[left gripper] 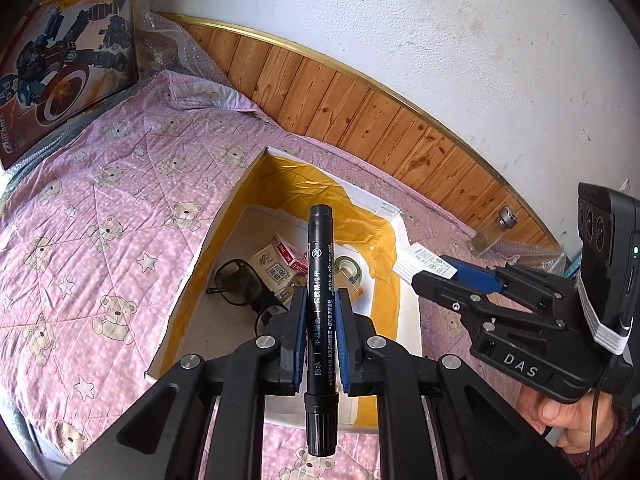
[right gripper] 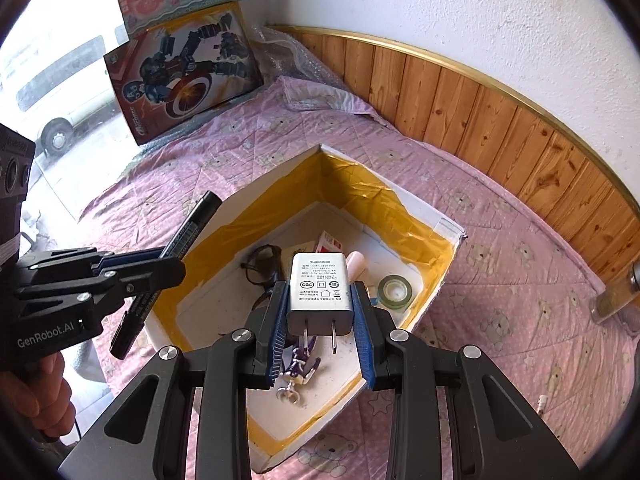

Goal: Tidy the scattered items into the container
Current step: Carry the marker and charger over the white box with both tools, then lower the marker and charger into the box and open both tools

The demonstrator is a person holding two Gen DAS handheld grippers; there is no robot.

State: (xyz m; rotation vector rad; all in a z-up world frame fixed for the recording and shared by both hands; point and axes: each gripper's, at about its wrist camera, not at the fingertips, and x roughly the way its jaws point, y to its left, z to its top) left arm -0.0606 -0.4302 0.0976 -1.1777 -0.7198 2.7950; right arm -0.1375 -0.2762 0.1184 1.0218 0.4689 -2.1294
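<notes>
While both grippers hang over the open white box [right gripper: 430, 216] on the bed [left gripper: 120, 208], each carries one item; the left gripper [left gripper: 319, 344] has its jaws clenched on a black marker pen [left gripper: 319, 300], a slim barrel with white printed text along its side, a capped end pointing forward and the other end toward the camera; the right gripper [right gripper: 320, 330] has its jaws clenched on a white charger plug [right gripper: 319, 294], a small block with a printed label on its face, a grey base and two flat metal prongs pointing back. The box is lined inside with yellow tape and holds dark glasses [left gripper: 236, 284], a roll of green tape [right gripper: 395, 290], small cartons [left gripper: 276, 266] and a purple keychain [right gripper: 298, 364].
</notes>
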